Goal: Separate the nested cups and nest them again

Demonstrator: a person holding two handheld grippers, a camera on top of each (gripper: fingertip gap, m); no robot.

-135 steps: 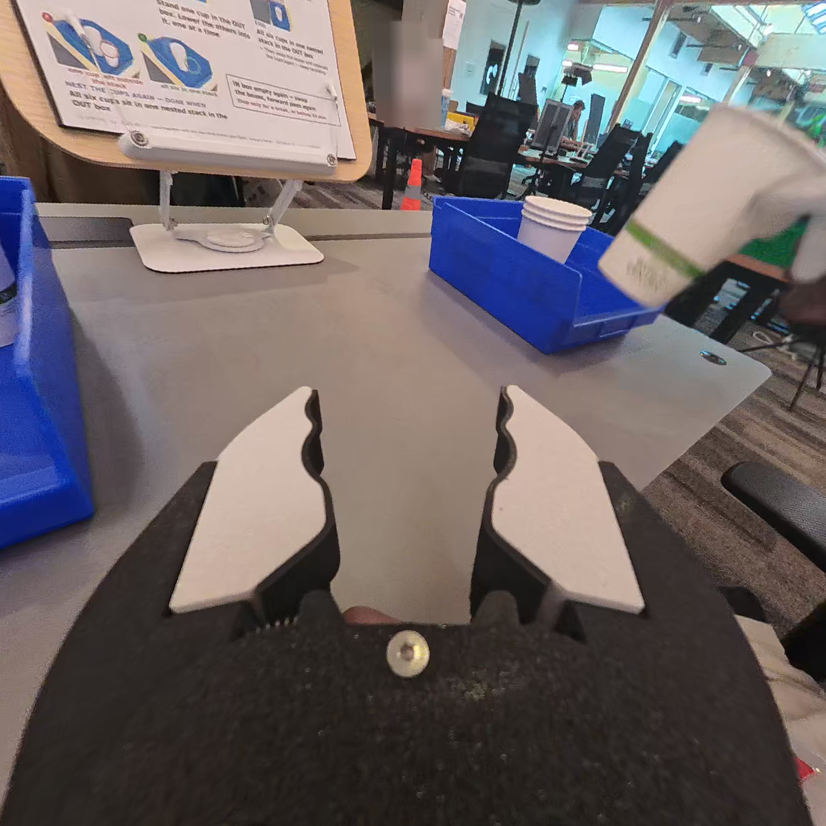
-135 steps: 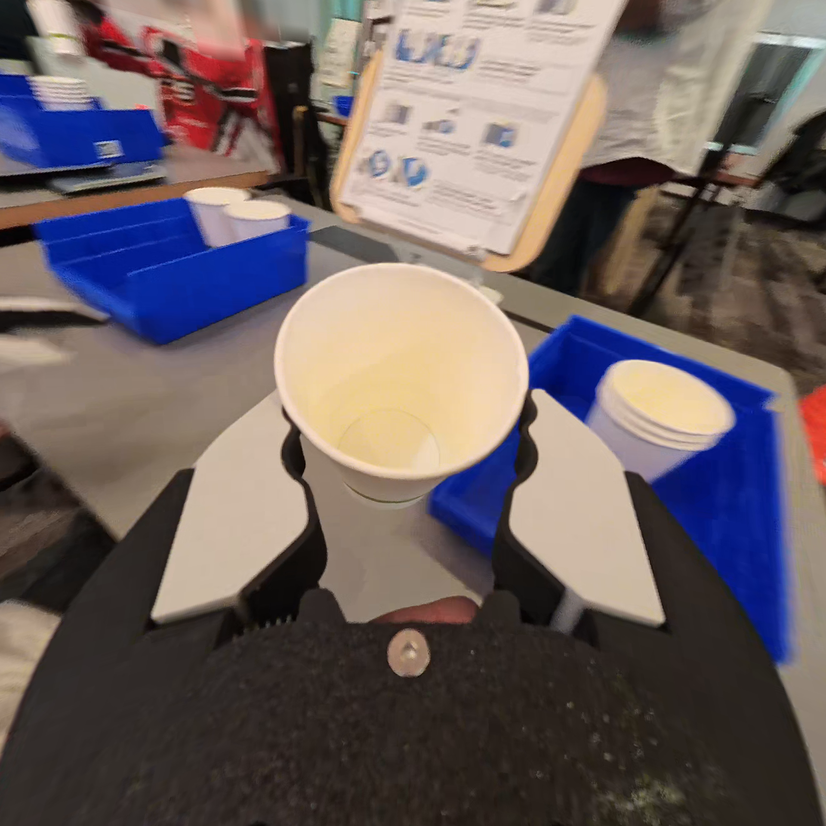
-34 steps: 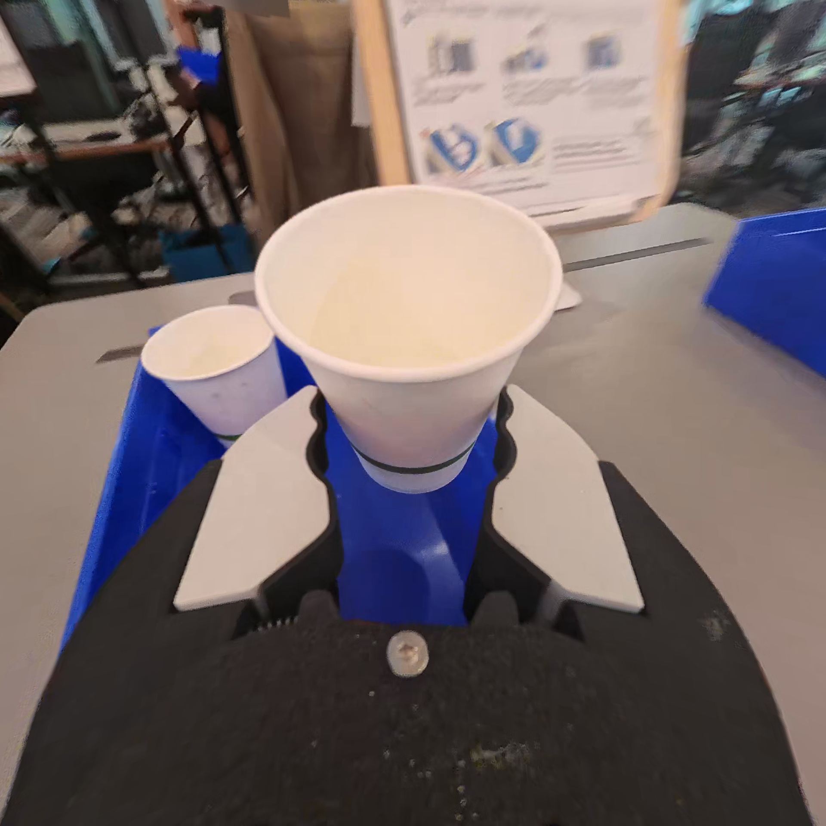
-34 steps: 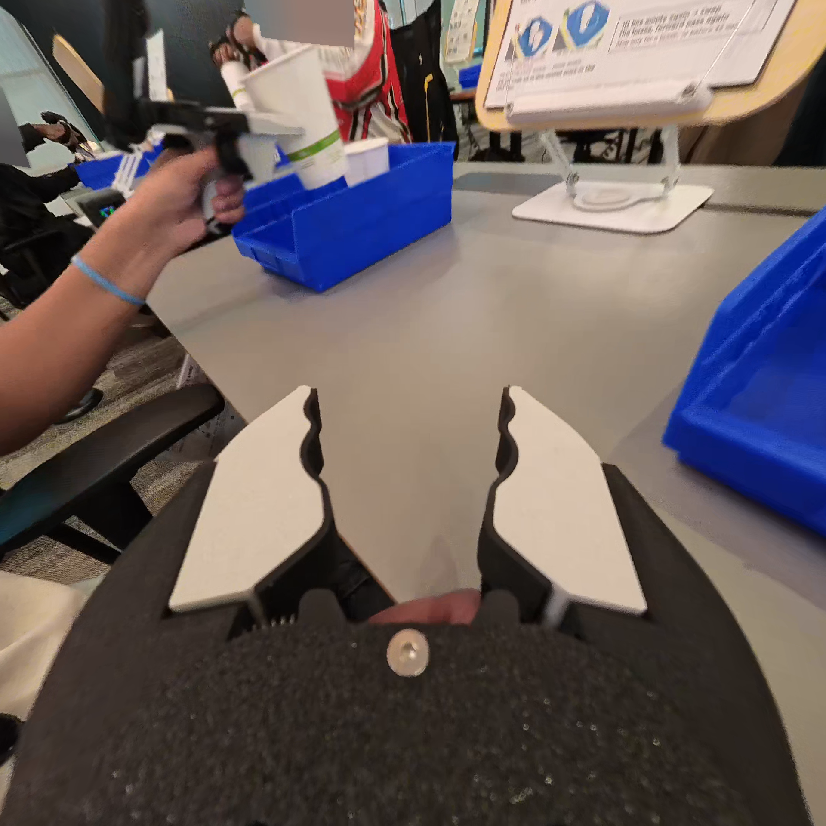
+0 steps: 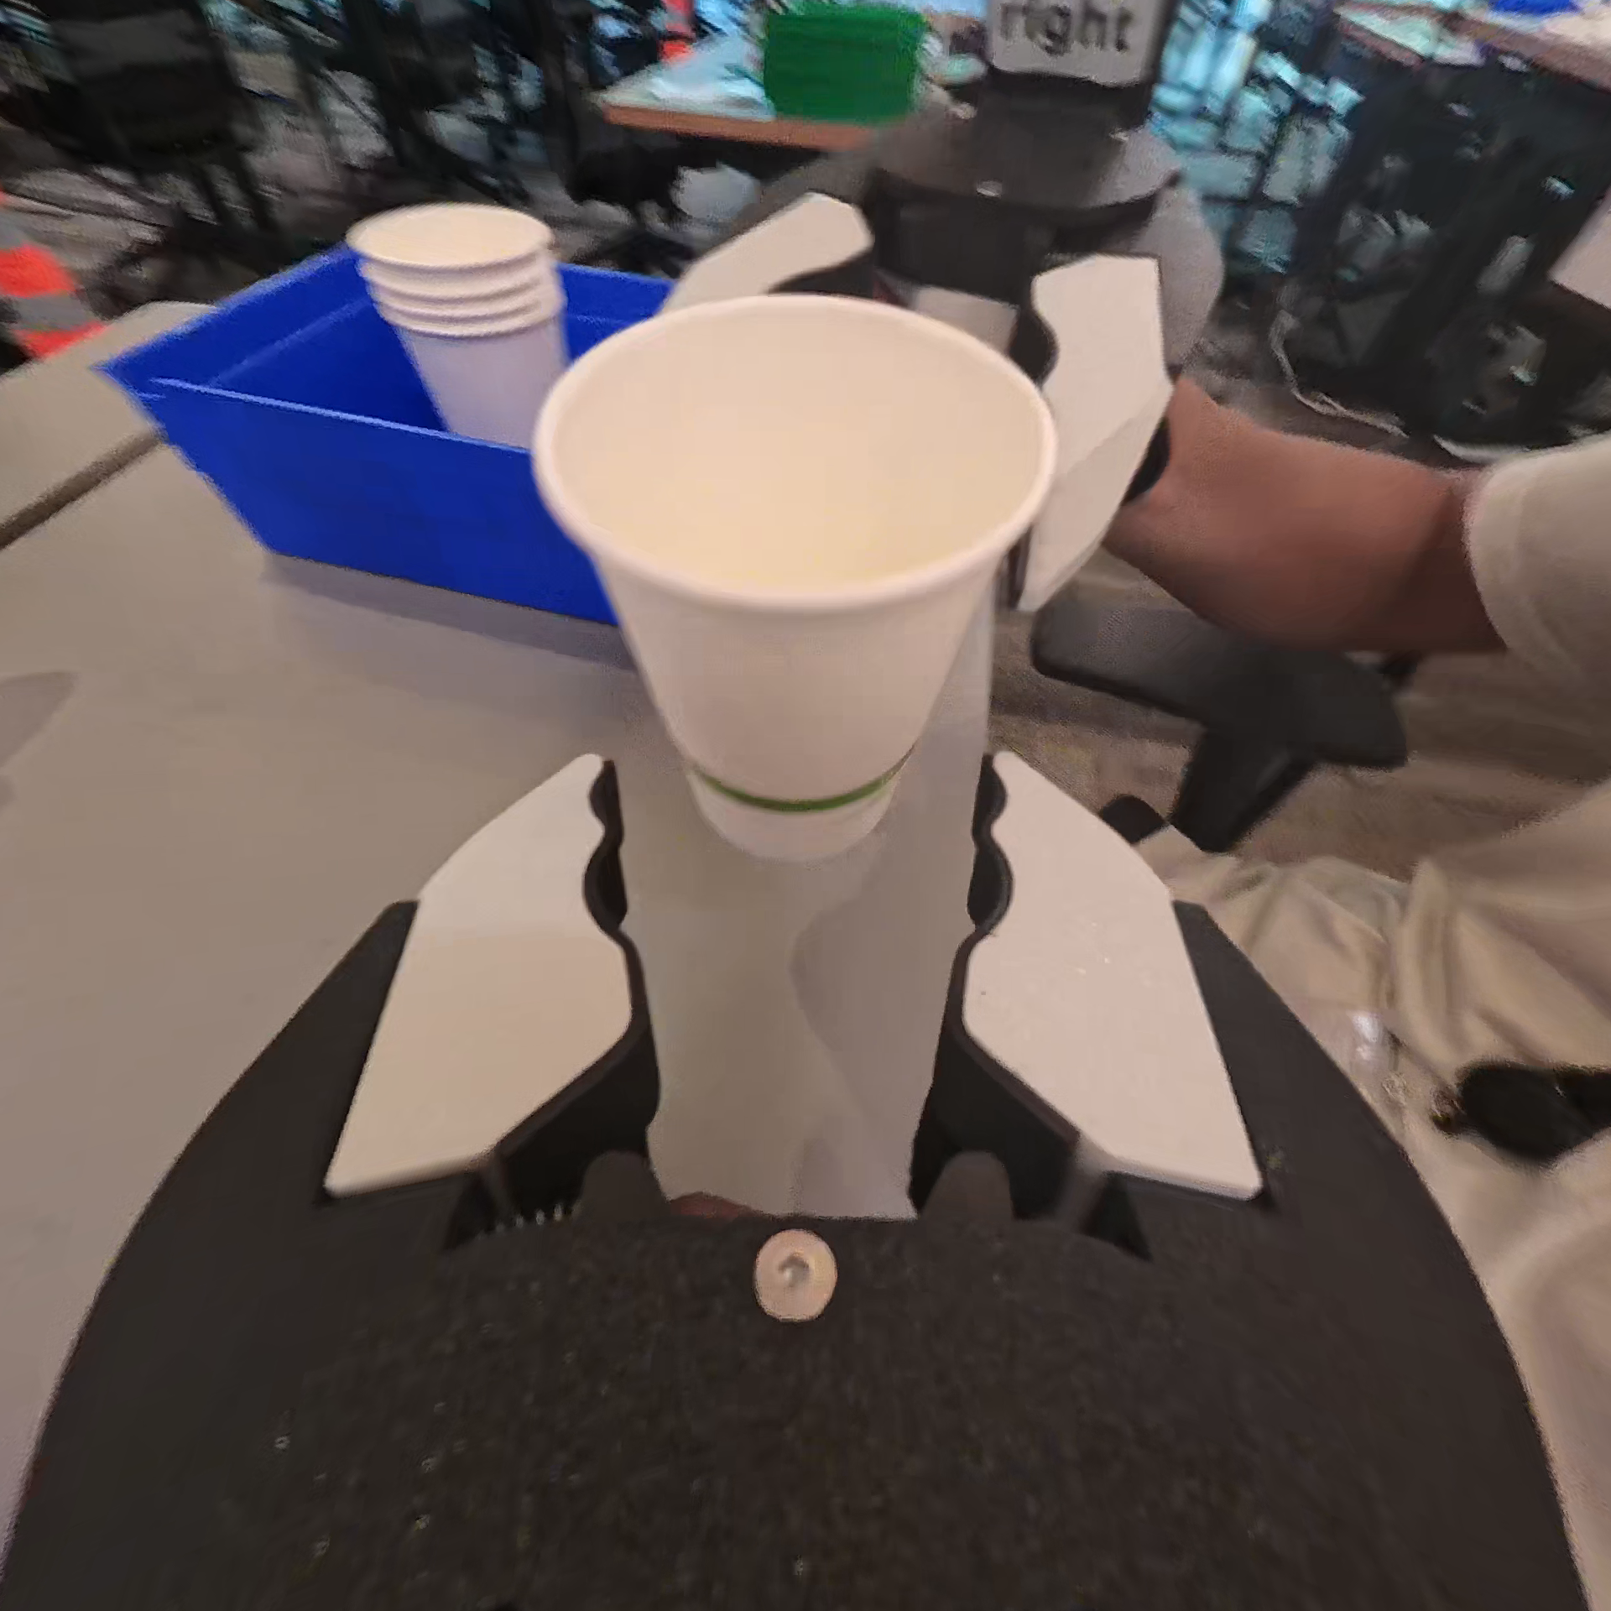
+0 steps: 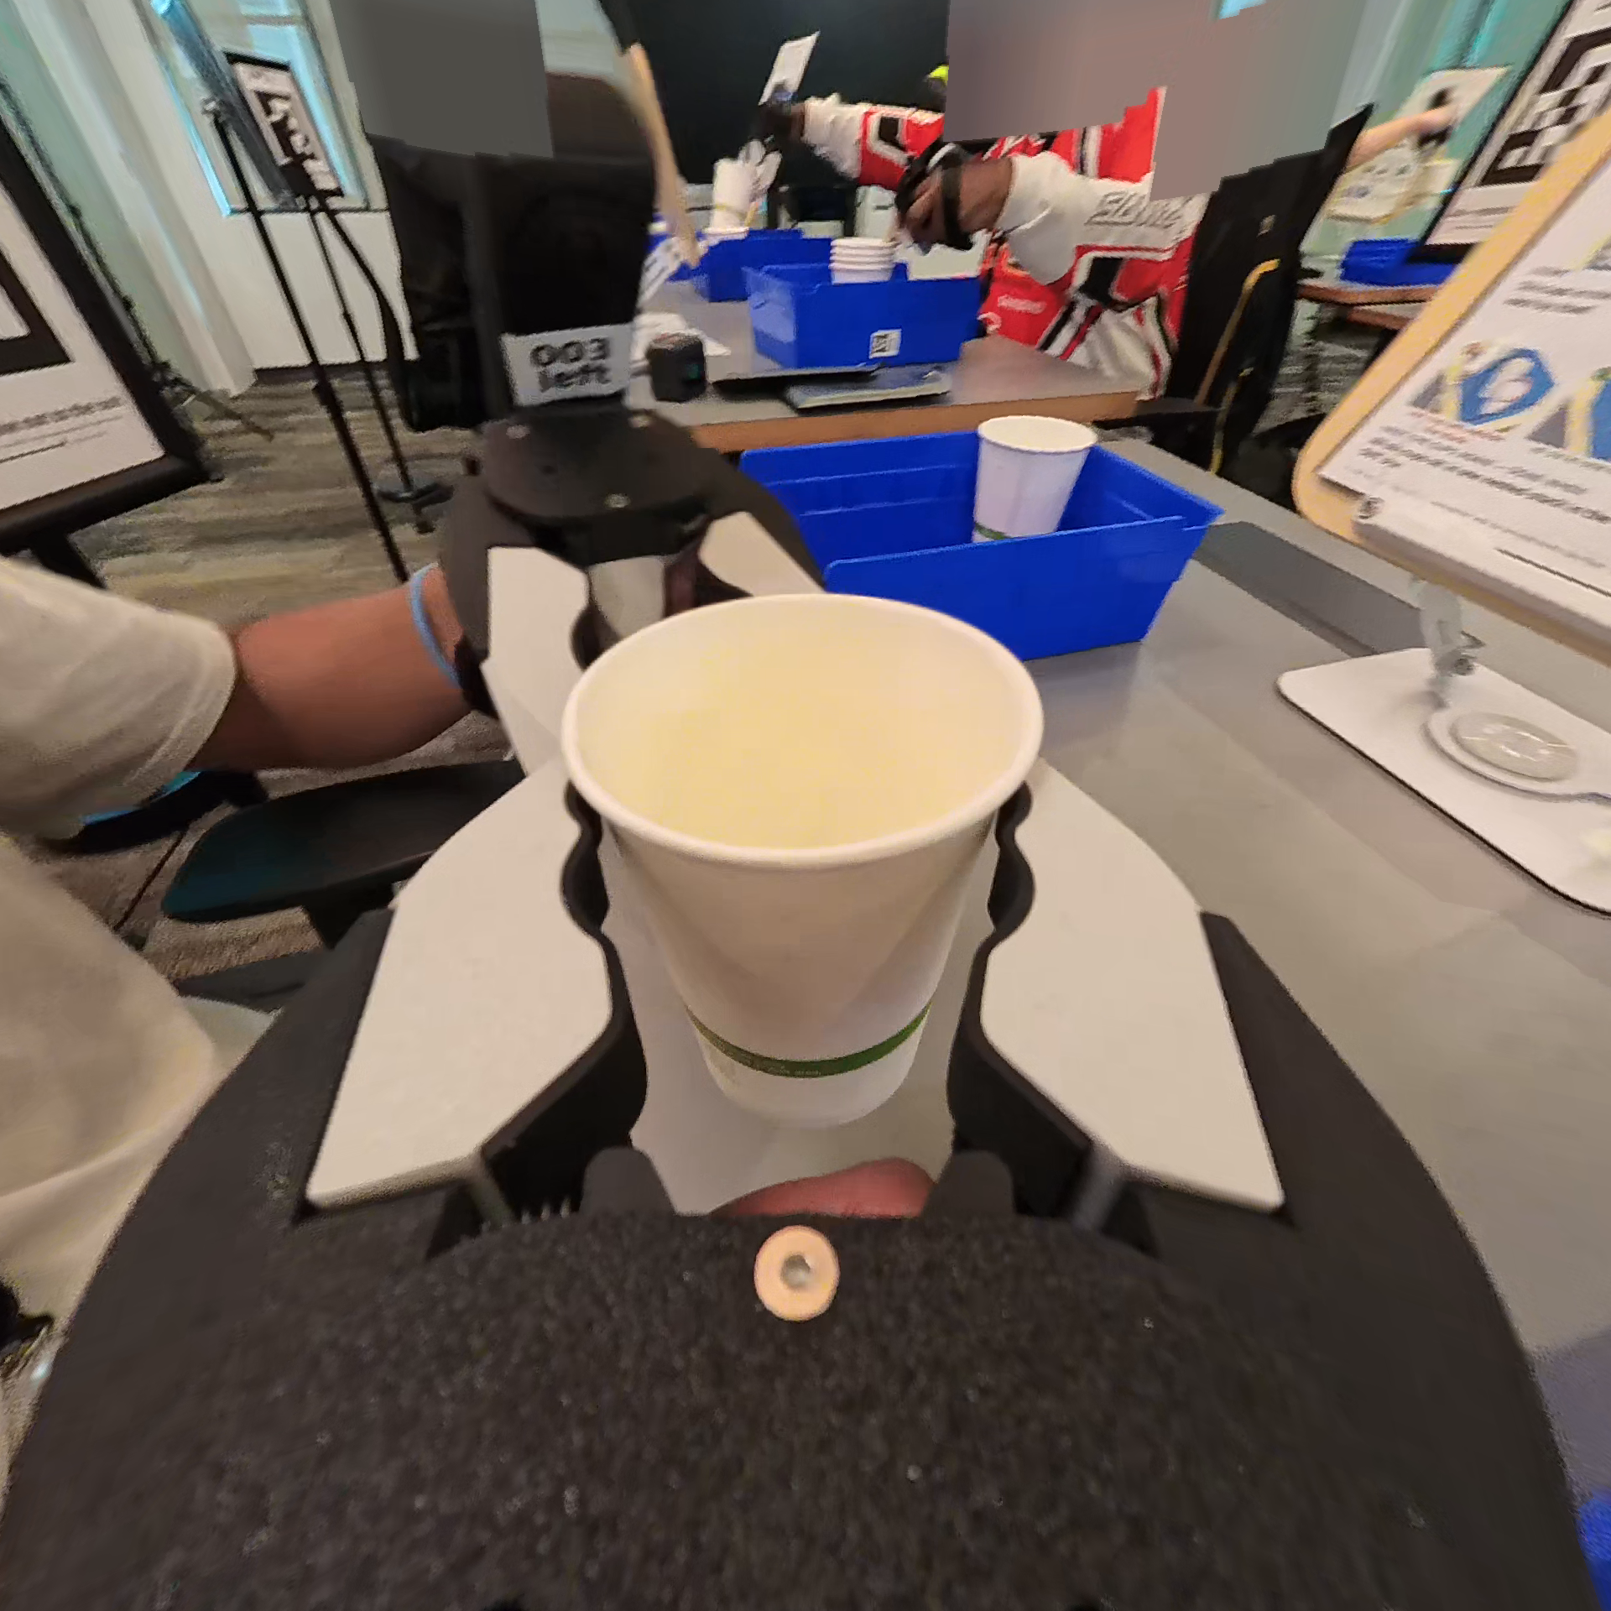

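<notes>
Cup's far wall hiding right gripper's fingers (contact unclear), background desks motion-blurred

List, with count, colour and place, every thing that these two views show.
held cup: one, white with green band, between right gripper's fingers
cup stack: one, white, inside first bin
single cup: one, white, inside second bin
first bin: one, blue, on table
second bin: one, blue, on table
table: one, grey
instruction board: one, wood-edged, on white stand
left gripper: black and grey, open, at cup's base
right gripper: black and grey, gripping held cup
</notes>
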